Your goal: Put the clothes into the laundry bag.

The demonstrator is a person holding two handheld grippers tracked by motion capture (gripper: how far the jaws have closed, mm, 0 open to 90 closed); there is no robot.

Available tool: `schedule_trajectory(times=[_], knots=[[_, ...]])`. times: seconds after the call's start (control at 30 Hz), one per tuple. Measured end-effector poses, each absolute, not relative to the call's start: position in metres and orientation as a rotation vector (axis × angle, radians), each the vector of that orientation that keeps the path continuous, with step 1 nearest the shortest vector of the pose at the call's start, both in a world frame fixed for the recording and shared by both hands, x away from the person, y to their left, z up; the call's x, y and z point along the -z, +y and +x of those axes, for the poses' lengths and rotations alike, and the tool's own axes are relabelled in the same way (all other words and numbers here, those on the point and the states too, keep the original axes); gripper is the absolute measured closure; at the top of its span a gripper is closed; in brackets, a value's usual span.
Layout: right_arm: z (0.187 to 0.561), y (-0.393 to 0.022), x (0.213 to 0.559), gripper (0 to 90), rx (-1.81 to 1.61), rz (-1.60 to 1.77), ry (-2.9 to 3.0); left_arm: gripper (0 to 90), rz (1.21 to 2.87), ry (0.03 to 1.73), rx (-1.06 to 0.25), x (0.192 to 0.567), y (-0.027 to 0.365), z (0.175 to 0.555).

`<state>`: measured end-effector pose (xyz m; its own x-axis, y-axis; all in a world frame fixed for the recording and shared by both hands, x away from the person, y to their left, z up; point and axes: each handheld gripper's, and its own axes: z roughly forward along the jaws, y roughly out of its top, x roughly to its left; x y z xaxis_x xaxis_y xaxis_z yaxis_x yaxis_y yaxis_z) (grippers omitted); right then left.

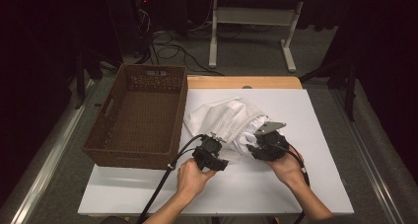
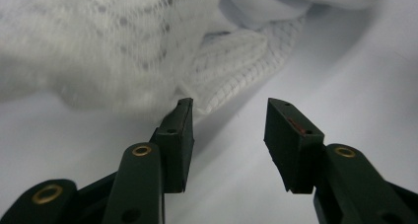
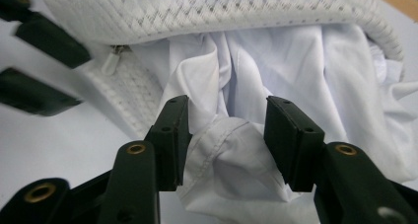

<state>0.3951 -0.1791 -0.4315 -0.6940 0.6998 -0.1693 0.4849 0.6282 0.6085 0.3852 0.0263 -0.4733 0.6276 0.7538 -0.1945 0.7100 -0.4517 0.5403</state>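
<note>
A white mesh laundry bag (image 1: 222, 116) lies on the white board, with plain white cloth (image 1: 246, 135) spilling from its near end. My left gripper (image 1: 215, 141) is at the bag's near left edge. In the left gripper view its jaws (image 2: 229, 110) stand open over bare board, the mesh (image 2: 231, 61) just past the left tip. My right gripper (image 1: 257, 141) is at the spilled cloth. Its jaws (image 3: 227, 108) are open with a fold of white cloth (image 3: 231, 155) lying loose between them. A zip pull (image 3: 111, 61) shows on the mesh, and the left gripper's fingers (image 3: 49, 41) beside it.
A dark brown woven basket (image 1: 180, 115), empty, stands left of the bag at the board's left edge. The white board (image 1: 305, 184) has bare room on the right and near side. Wooden table edge (image 1: 246, 82) behind; cables and a table frame on the floor beyond.
</note>
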Motion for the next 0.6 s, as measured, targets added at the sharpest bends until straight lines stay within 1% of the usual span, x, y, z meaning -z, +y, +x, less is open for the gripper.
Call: schedule_trajectory(times=[0.1, 0.17, 0.33, 0.4, 0.43, 0.47, 0.5, 0.53, 0.6], knots=[[0.397, -0.179, 0.435, 50.4, -0.742, 0.944, 2.488, 55.1, 2.253, 1.157, -0.117, 0.479, 0.021, 0.393], [0.399, -0.177, 0.437, 49.9, -0.721, 0.940, 2.508, 57.8, 2.244, 1.153, -0.154, 0.480, 0.018, 0.396], [0.409, -0.168, 0.447, 50.6, -0.670, 0.952, 2.544, 74.2, 2.278, 1.130, -0.167, 0.483, 0.016, 0.401], [0.414, -0.163, 0.452, 55.2, -0.638, 0.937, 2.542, 81.6, 2.293, 1.123, -0.155, 0.485, 0.016, 0.402], [0.415, -0.160, 0.455, 59.8, -0.624, 0.931, 2.545, 84.9, 2.301, 1.118, -0.146, 0.486, 0.016, 0.403], [0.418, -0.159, 0.457, 65.4, -0.618, 0.930, 2.563, 87.4, 2.314, 1.109, -0.142, 0.486, 0.017, 0.402], [0.420, -0.155, 0.459, 74.8, -0.612, 0.942, 2.589, 89.4, 2.322, 1.101, -0.136, 0.486, 0.017, 0.402], [0.420, -0.155, 0.459, 74.8, -0.612, 0.942, 2.589, 89.4, 2.322, 1.099, -0.136, 0.486, 0.018, 0.401], [0.420, -0.152, 0.460, 79.2, -0.615, 0.933, 2.604, 89.8, 2.320, 1.085, -0.128, 0.483, 0.021, 0.399]])
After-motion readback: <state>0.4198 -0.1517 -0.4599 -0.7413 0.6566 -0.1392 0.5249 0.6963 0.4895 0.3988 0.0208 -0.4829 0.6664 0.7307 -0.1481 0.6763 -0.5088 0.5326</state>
